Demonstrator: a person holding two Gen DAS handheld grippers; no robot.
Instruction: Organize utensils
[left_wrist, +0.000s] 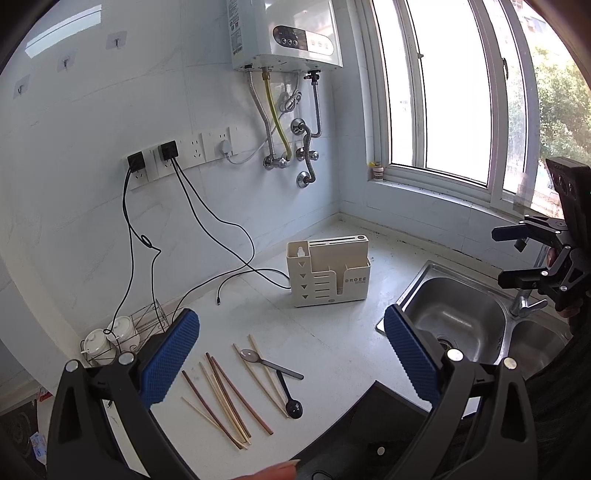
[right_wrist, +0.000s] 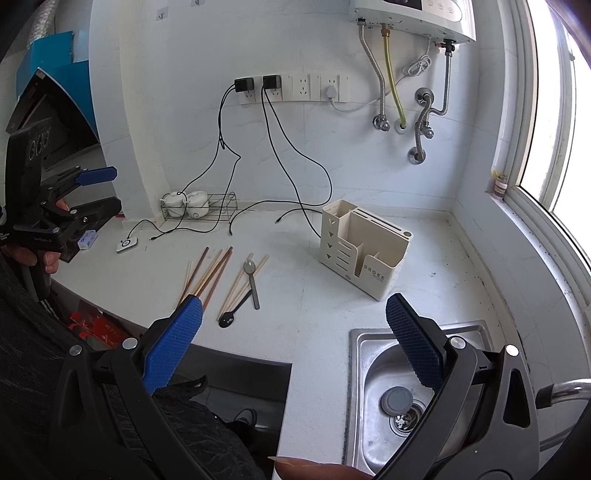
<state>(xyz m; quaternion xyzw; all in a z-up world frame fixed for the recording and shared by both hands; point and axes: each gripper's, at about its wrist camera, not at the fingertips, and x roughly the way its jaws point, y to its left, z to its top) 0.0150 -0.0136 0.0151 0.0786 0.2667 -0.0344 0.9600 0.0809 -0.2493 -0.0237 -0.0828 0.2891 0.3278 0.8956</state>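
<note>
Both grippers, left (left_wrist: 291, 354) and right (right_wrist: 294, 332), hang spread wide, holding nothing. Chopsticks (left_wrist: 225, 395) and two spoons (left_wrist: 271, 365) lie loose on the counter (left_wrist: 332, 332), organizer (left_wrist: 328, 271) well behind. Pinch one chopstick mid-length, drop it upright into a compartment.

Left tool (left_wrist: 291, 354) and right tool (right_wrist: 295, 332) both gape wide, empty.

Chopsticks (left_wrist: 225, 398) and two spoons (left_wrist: 271, 369) loose before the beige utensil holder (left_wrist: 328, 273)
</note>
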